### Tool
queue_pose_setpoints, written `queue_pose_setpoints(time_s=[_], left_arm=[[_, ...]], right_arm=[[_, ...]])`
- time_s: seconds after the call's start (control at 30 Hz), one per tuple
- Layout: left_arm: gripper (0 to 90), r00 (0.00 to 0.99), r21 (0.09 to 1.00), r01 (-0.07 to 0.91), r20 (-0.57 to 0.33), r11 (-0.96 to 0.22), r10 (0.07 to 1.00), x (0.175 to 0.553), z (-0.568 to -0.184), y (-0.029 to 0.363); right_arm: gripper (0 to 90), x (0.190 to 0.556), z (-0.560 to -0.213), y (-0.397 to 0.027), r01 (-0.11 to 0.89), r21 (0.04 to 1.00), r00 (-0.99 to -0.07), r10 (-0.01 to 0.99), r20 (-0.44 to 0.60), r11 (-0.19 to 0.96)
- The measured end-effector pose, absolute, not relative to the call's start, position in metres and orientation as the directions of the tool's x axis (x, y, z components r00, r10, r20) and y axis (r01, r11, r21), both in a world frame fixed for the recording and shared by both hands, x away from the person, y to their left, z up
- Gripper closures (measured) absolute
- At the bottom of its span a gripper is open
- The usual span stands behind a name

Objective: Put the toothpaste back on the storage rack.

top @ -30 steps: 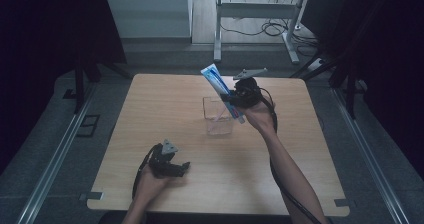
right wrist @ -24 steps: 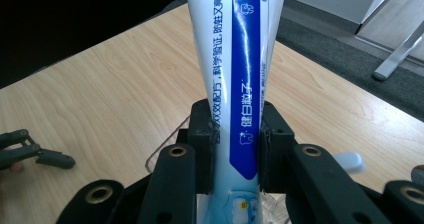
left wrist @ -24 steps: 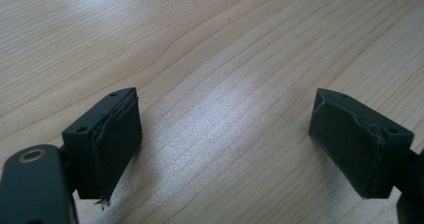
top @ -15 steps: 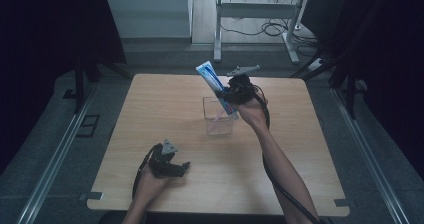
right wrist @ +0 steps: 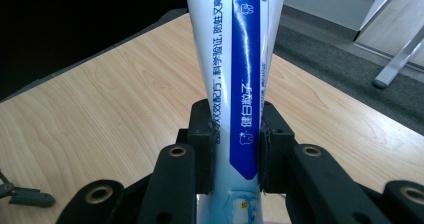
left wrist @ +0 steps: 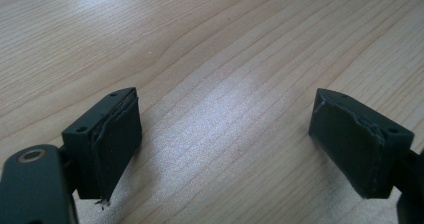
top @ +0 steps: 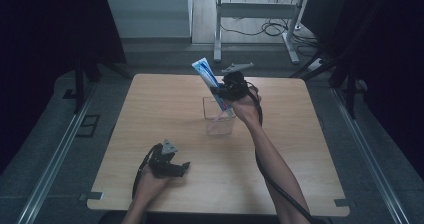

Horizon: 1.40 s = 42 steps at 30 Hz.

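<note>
Blue-and-white toothpaste tube (top: pixel 209 79), clamped in the right gripper (top: pixel 223 91), has shifted over the clear cup (top: pixel 218 116), ready for lowering; left gripper (top: pixel 181 167) rests open.

Toothpaste tube (right wrist: pixel 235 84): white and pale blue, a deep-blue band running lengthwise, white print on the band, dark print on the white. Cup (top: pixel 218 116): clear, colourless. Table (top: pixel 165 109): light wood, wavy grain. Right hand-held gripper (right wrist: pixel 235 149): black, brass-coloured rivets, grey plate on top. Left hand-held gripper (left wrist: pixel 225 149): black pads, same grey plate. Floor (top: pixel 55 149): grey.
</note>
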State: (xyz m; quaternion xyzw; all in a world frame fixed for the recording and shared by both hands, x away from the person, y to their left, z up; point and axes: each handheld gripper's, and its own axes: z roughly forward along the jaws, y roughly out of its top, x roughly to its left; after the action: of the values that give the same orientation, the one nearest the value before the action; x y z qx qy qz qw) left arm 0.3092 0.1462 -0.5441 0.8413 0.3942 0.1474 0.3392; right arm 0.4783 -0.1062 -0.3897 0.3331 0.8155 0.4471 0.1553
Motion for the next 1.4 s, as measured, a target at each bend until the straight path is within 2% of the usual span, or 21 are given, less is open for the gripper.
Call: queue_pose_setpoints(time_s=[1.4], left_arm=[[13.6,0.644,0.688,0.565,-0.023,-0.455,0.765,0.309,-0.544,0.146]], right_arm=[[70.9,0.481,-0.45,-0.1,0.431,0.785,-0.762,0.645,0.052,0.445]])
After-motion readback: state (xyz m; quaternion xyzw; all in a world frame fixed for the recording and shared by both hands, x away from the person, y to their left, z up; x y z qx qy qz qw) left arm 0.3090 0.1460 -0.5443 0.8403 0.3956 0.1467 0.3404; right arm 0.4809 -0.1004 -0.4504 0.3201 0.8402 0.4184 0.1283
